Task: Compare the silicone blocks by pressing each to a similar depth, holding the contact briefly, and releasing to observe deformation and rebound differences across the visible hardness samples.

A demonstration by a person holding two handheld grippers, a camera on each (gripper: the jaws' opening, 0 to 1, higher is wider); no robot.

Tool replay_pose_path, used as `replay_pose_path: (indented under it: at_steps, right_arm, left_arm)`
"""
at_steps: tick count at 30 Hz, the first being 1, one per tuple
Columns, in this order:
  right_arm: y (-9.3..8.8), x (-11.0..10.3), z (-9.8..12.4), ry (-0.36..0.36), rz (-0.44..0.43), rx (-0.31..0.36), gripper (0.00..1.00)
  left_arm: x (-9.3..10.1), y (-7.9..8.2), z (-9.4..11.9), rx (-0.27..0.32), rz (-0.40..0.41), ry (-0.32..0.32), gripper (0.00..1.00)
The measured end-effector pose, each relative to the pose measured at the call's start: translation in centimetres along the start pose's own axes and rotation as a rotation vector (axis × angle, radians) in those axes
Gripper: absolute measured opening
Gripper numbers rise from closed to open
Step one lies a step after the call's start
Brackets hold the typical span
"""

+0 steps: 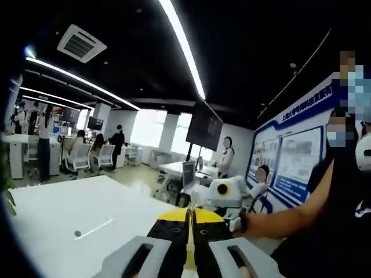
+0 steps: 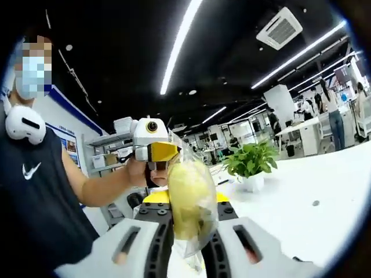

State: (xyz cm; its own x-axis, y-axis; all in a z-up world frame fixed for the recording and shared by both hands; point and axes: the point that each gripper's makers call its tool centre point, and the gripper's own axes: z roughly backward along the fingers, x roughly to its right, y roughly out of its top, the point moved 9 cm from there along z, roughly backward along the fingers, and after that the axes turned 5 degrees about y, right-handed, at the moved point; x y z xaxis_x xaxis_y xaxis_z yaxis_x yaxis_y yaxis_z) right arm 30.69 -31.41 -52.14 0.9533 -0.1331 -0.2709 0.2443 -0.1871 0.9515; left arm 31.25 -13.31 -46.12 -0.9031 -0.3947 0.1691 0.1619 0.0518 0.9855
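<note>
White, flat and broad, the bench runs off to the right in the right gripper view, carrying a green potted plant in a white pot. The right gripper pinches a pale yellow silicone block in a clear plastic bag between its fingers. The left gripper has its fingers pressed together above the bench.

My right gripper is clamped on a clear bag holding a pale yellow lump, which rises toward twelve o'clock between the jaws. At eleven o'clock behind it, my other hand holds the left gripper. A potted plant stands on the white worktop at two o'clock.
</note>
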Motion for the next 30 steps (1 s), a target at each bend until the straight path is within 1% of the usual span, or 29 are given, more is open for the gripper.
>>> replay_pose_path:
  at_steps: [1, 2, 3, 4, 6, 8, 9, 11, 12, 14, 15, 16, 18, 23, 27, 28, 29, 30]
  right_arm:
    - [-0.1, 0.1, 0.0, 0.009, -0.024, -0.014, 0.09]
    - [-0.1, 0.1, -0.1, 0.013, -0.046, -0.028, 0.09]
    - [-0.1, 0.0, -0.2, 0.012, -0.035, -0.033, 0.08]
    - [-0.2, 0.1, -0.3, 0.008, -0.017, -0.044, 0.08]
    - [-0.2, 0.1, -0.3, 0.010, -0.028, -0.063, 0.08]
    - [-0.3, 0.0, -0.4, -0.003, -0.002, -0.074, 0.07]
    - [-0.3, 0.0, -0.4, -0.009, 0.004, -0.076, 0.07]
    - [-0.4, 0.1, -0.4, -0.006, -0.002, -0.081, 0.06]
    - [-0.4, 0.1, -0.4, -0.010, 0.001, -0.084, 0.06]
    - [-0.4, 0.2, -0.4, -0.011, -0.020, -0.092, 0.05]
    - [-0.5, 0.1, -0.4, -0.011, -0.015, -0.093, 0.05]
    - [-0.5, 0.1, -0.3, -0.010, -0.013, -0.094, 0.05]
    - [-0.6, 0.3, -0.2, -0.012, -0.022, -0.102, 0.05]
    - [-0.8, 0.5, -0.3, -0.021, -0.037, -0.110, 0.05]
    - [-1.0, 0.6, -0.5, -0.020, -0.045, -0.121, 0.05]
    - [-1.1, 0.7, -0.5, -0.018, -0.047, -0.125, 0.05]
    - [-1.2, 0.7, -0.6, -0.019, -0.047, -0.128, 0.05]
    - [-1.3, 0.7, -0.5, -0.019, -0.050, -0.127, 0.05]
  left_arm:
    - [0.0, -0.1, 0.0, -0.005, -0.002, 0.008, 0.01]
    - [-0.1, -0.2, 0.1, -0.016, 0.024, 0.019, 0.01]
    - [-0.2, -0.3, 0.2, -0.028, 0.057, 0.020, 0.01]
    - [-0.3, -0.4, 0.3, -0.029, 0.068, 0.016, 0.01]
    - [-0.5, -0.5, 0.3, -0.031, 0.048, 0.015, 0.01]
    - [-0.5, -0.7, 0.4, -0.029, 0.012, 0.013, 0.01]
    - [-0.5, -0.7, 0.4, -0.030, 0.008, 0.012, 0.01]
    - [-0.5, -0.8, 0.4, -0.029, -0.022, 0.010, 0.01]
    - [-0.6, -0.9, 0.4, -0.029, -0.026, 0.012, 0.01]
    - [-0.6, -1.0, 0.3, -0.029, -0.018, 0.022, 0.01]
    - [-0.6, -1.1, 0.3, -0.018, -0.038, 0.032, 0.01]
    - [-0.5, -1.2, 0.3, -0.018, -0.037, 0.032, 0.01]
    - [-0.5, -1.3, 0.2, -0.024, -0.036, 0.031, 0.01]
    - [-0.7, -1.4, 0.1, -0.037, -0.064, 0.054, 0.00]
    - [-0.8, -1.5, 0.1, -0.051, -0.053, 0.059, 0.00]
    - [-1.0, -1.7, 0.2, -0.075, -0.001, 0.060, 0.00]
    - [-1.1, -1.8, 0.2, -0.081, 0.017, 0.062, 0.00]
    - [-1.2, -1.9, 0.1, -0.074, 0.000, 0.061, 0.00]
